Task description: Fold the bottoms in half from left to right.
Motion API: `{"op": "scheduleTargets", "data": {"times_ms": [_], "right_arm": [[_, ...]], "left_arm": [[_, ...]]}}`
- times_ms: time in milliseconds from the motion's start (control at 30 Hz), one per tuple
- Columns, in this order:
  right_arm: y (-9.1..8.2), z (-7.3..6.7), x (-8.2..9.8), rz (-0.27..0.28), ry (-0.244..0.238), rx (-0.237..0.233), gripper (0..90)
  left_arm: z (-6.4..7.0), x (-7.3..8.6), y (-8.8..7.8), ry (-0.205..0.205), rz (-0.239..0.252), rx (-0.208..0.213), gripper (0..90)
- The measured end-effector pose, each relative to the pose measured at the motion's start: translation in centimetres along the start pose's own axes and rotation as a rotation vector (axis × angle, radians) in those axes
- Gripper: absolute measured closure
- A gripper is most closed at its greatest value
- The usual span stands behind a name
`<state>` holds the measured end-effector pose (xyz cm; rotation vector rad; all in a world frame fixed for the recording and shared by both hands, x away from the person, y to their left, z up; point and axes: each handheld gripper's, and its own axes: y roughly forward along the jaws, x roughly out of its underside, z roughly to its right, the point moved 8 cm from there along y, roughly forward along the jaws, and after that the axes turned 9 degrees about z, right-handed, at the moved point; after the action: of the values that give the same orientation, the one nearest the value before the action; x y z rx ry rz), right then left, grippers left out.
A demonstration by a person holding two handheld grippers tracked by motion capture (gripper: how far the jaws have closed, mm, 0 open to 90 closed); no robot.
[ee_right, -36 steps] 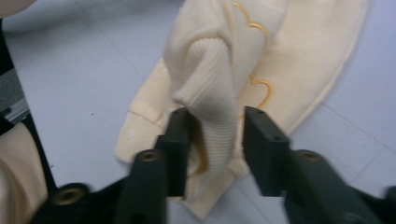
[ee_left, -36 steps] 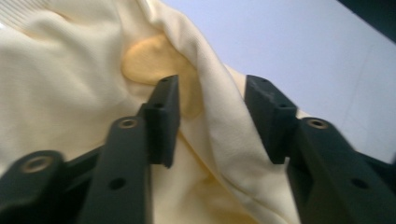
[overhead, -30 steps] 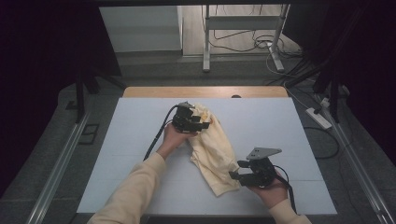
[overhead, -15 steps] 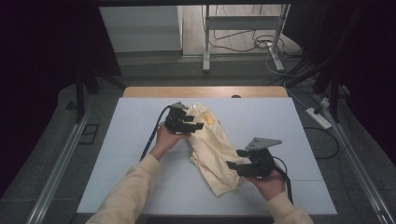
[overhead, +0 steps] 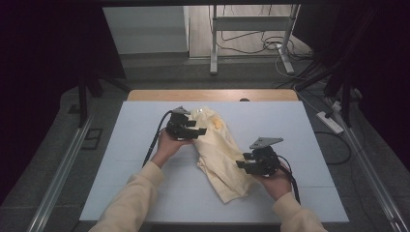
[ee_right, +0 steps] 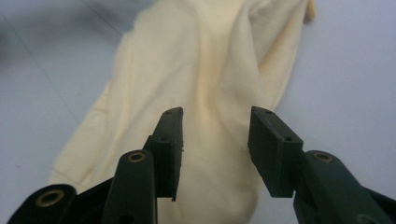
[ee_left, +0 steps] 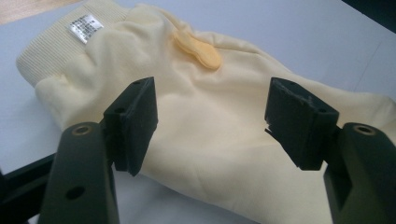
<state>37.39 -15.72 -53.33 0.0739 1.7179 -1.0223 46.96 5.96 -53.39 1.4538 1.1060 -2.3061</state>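
While its two black jaws are standing spread with nothing pinched between them, the left gripper (overhead: 193, 129) is hovering over the upper end of a pale yellow, soft cotton garment (overhead: 220, 150), just left of centre in the high view. In the left gripper view the jaws are framing the cloth from the lower left and lower right, the fabric lying behind and below them rather than pressed by the pads. The right gripper (overhead: 243, 163) is sitting at the lower right of the garment in the high view; its jaws have just been closing, yet a gap is showing between them in the right gripper view and the cloth is lying beneath that gap, not clamped. The garment is stretching diagonally from upper centre to lower right of centre on the light blue rectangular table top (overhead: 125, 159). Its ribbed cream waistband (ee_left: 56, 49), carrying a small white care label (ee_left: 85, 25), is lying at the upper left of the left gripper view, with an orange-yellow appliqué patch (ee_left: 198, 46) at upper centre.
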Motion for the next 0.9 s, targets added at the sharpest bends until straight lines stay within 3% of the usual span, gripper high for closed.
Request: {"op": "scheduleTargets", "data": {"times_ms": [200,333,433,567,667,733,767,800,900], "right_arm": [[0.6,1.4,1.2,-0.046,0.010,0.029,76.8],[0.7,1.7,2.0,-0.083,-0.018,0.031,87.4],[0.6,1.8,1.9,-0.074,-0.019,0.030,85.3],[0.8,2.1,1.9,-0.071,-0.016,0.044,69.9],[1.2,2.3,2.0,-0.074,-0.006,0.049,68.3],[1.5,2.3,2.2,-0.078,0.022,0.028,71.0],[1.7,2.2,2.3,-0.088,0.029,0.016,77.0],[1.7,2.1,2.4,-0.098,0.026,0.008,82.6],[1.3,1.7,2.2,-0.114,-0.003,0.005,85.5]], "left_arm": [[0.0,0.0,0.1,0.001,0.001,0.000,33.5],[-0.1,-0.1,0.0,0.000,0.005,-0.006,33.8],[-0.2,-0.1,-0.1,0.000,0.006,-0.007,33.7],[-0.2,-0.1,-0.1,0.001,0.008,-0.009,33.5],[-0.2,-0.1,0.0,0.001,0.009,-0.015,33.5],[-0.2,-0.1,-0.1,0.005,0.010,-0.016,33.5],[-0.2,-0.2,-0.1,0.004,0.011,-0.017,33.5],[-0.2,-0.2,-0.2,0.003,0.014,-0.017,33.5],[-0.4,-0.2,-0.3,-0.004,0.015,-0.018,33.5]]}}
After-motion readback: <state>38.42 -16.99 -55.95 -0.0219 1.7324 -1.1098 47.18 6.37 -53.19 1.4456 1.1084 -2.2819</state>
